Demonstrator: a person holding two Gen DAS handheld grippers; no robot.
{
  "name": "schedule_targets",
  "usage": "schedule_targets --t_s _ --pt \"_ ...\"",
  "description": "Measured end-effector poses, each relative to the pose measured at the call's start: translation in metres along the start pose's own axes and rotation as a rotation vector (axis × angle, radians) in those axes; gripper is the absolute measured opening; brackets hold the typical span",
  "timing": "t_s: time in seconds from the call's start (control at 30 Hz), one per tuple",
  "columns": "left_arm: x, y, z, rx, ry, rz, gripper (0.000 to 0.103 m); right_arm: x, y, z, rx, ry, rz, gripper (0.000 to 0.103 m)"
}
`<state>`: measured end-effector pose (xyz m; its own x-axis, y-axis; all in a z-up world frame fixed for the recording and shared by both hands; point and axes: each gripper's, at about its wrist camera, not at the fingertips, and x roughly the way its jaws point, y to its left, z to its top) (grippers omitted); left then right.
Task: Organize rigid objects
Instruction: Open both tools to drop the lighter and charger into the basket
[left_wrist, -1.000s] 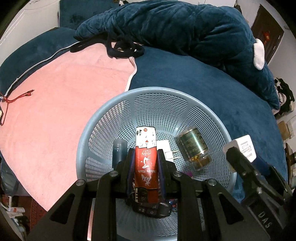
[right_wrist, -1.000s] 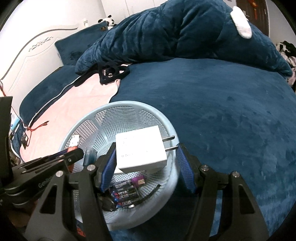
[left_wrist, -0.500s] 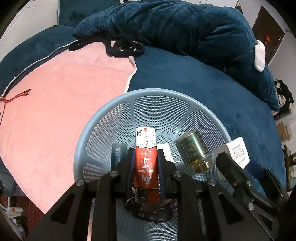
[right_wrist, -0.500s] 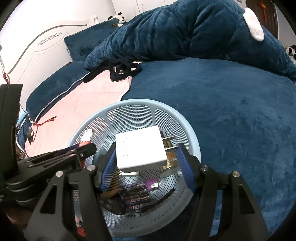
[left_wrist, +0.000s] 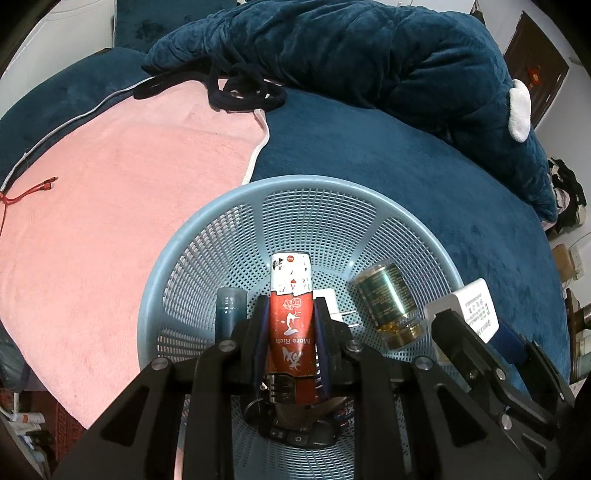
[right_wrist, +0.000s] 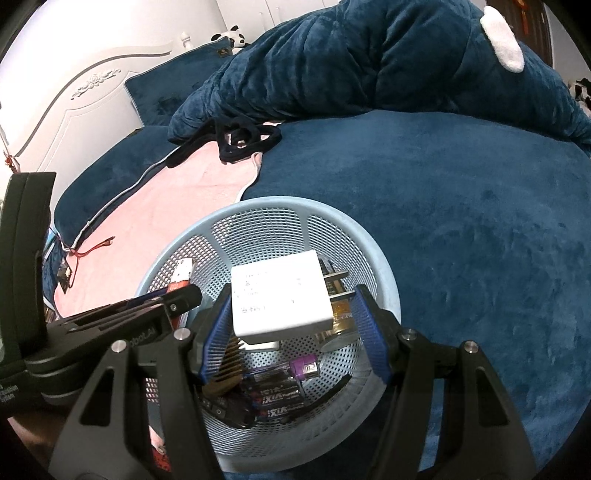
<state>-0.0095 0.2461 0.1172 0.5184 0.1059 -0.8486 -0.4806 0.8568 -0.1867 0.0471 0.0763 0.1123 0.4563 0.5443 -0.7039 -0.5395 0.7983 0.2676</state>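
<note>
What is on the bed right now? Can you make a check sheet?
Surface: blue bed, pink towel on its left.
Job's things: basket holding a can, batteries, purple piece.
Clutter: black straps at the towel's far edge.
Grippers: left tool shut on red lighter; right tool holds white charger over the basket.
Cables: red cable on the towel.
Surroundings: big blue plush, white headboard.
</note>
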Motion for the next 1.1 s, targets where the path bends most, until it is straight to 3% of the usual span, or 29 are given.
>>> schedule_targets --t_s 0.5,0.53,0.57,0.63,0.67,0.77,1.1 --pt "0.003 0.0 0.004 0.0 0.0 -0.007 0.023 0.0 -0.001 0.0 0.002 0.002 0.001 0.065" --pt "0.003 0.001 0.004 -0.002 0.004 0.001 0.031 0.0 -0.001 0.0 0.007 0.005 0.005 0.066" --pt "0.003 0.002 0.004 -0.005 0.004 0.012 0.048 0.0 -0.001 0.0 0.008 0.012 0.001 0.066" --pt "0.003 0.007 0.005 -0.03 0.0 0.045 0.072 -0.001 -0.002 0.0 0.012 0.013 -0.022 0.068" --pt "0.002 0.01 0.004 -0.044 -0.001 0.05 0.083 -0.001 -0.003 0.001 0.016 0.012 -0.031 0.074" --pt "0.001 0.02 0.003 -0.081 0.011 0.039 0.101 -0.003 -0.007 0.001 0.039 -0.003 -0.067 0.097" --pt "-0.011 0.026 -0.005 -0.047 -0.005 0.089 0.102 -0.004 -0.001 -0.002 -0.007 0.009 -0.101 0.103"
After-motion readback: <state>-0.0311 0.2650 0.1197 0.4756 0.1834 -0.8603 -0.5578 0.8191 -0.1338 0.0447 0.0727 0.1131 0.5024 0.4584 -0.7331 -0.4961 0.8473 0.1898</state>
